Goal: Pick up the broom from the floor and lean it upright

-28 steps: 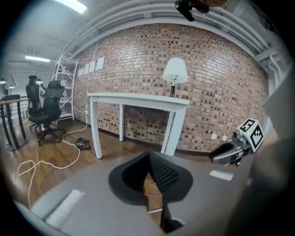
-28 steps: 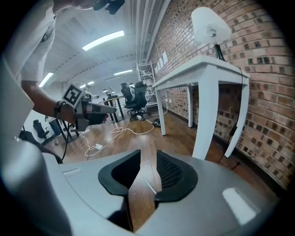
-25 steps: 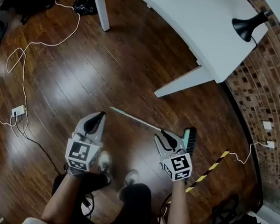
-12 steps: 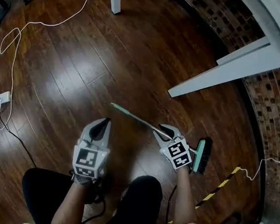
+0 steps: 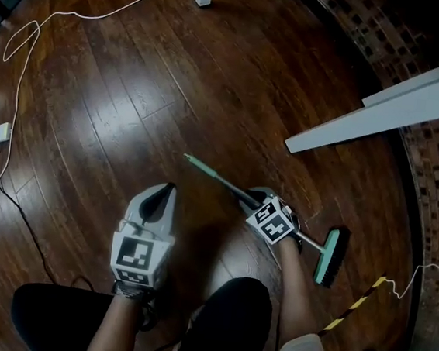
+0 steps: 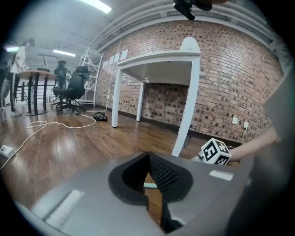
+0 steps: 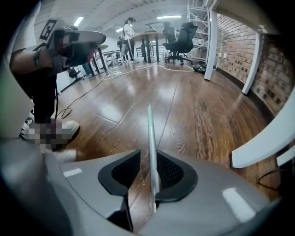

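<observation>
Head view: the right tongs (image 5: 250, 199) have dropped onto the broom (image 5: 331, 256), which lies flat on the floor (image 5: 135, 84). They now straddle its handle (image 5: 217, 179), spread wide and not yet pinching. The left tongs (image 5: 161, 196) hover nearby, slightly apart and empty. Closing looks next.

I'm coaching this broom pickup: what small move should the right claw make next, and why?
Probably close the right claw: its jaws, which have just opened slightly, stand apart with the broom handle between them, against one pad but not yet clamped.
</observation>
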Demonstrator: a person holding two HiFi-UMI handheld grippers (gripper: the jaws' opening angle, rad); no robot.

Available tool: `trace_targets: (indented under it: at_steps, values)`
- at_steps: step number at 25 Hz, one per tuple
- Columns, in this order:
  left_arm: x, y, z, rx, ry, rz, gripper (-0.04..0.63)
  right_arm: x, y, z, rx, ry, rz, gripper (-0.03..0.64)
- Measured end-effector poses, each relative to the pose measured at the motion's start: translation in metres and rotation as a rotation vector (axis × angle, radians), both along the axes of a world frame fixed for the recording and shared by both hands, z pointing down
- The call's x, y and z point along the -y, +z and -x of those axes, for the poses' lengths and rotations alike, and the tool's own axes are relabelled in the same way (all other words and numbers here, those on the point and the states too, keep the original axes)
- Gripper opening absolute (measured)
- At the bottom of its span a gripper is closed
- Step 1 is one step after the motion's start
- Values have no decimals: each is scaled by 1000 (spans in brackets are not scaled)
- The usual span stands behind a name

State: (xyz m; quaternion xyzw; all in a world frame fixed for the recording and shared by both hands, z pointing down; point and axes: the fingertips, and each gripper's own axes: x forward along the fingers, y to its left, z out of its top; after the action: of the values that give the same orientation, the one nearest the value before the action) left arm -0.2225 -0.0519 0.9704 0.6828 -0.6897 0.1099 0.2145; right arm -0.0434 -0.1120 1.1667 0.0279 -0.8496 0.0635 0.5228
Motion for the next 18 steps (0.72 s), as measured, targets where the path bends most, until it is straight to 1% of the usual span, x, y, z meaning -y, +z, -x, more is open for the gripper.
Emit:
trace_targets:
  at_steps: [4, 6, 8, 12, 18]
  values:
    - [-8, 16, 6, 31, -12, 23, 2, 8, 25, 7, -76, -54, -16, 133]
    - [-10, 21, 4, 23, -10, 29, 2, 7, 35, 9, -122, -84, -9, 140]
    - [-10, 23, 2, 10, -8, 30, 1, 5, 48, 13, -152, -126, 3, 160]
    - [-9, 23, 3, 19, -2, 28, 2, 1, 68, 24, -175, -168, 38, 160]
    - [-10, 30, 7, 34, 3, 46, 2, 2, 76, 33, -184, -190, 30, 155]
